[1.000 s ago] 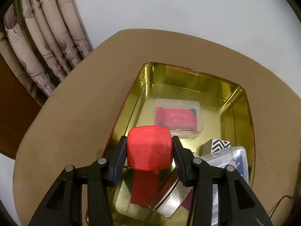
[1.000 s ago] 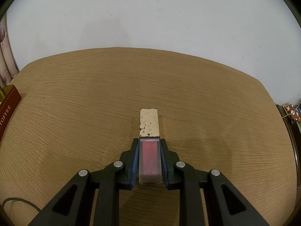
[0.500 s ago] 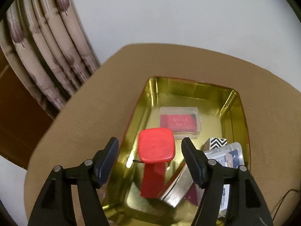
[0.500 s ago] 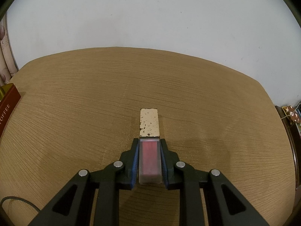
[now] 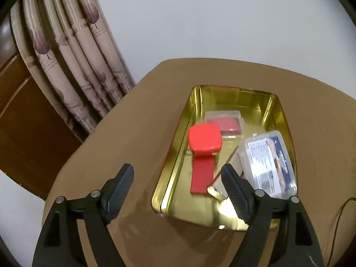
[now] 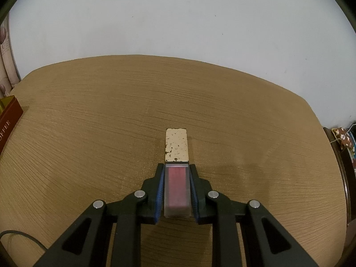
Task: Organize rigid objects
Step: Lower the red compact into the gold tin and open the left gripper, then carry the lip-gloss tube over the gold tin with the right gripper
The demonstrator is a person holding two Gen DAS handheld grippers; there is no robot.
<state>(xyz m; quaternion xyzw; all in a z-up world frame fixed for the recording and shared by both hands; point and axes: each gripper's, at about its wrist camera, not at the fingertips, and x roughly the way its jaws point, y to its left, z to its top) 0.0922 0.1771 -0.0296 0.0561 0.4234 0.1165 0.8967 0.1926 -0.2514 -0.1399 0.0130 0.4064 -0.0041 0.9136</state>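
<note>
Lying in the gold tin, the red block sits beyond the wide-open, empty left hand-held gripper.

Patterned curtain, wooden table, white wall

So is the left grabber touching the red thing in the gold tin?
Apart. The left wrist view shows the left gripper, its jaws just opened wide, with clear space between both fingers and the red block sitting in the gold tin.

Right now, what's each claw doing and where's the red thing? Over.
Left gripper open, jaws just opened, nothing between them. Red box sits in the gold tin. Right gripper shut on a clear case. Nothing in the way.
</note>
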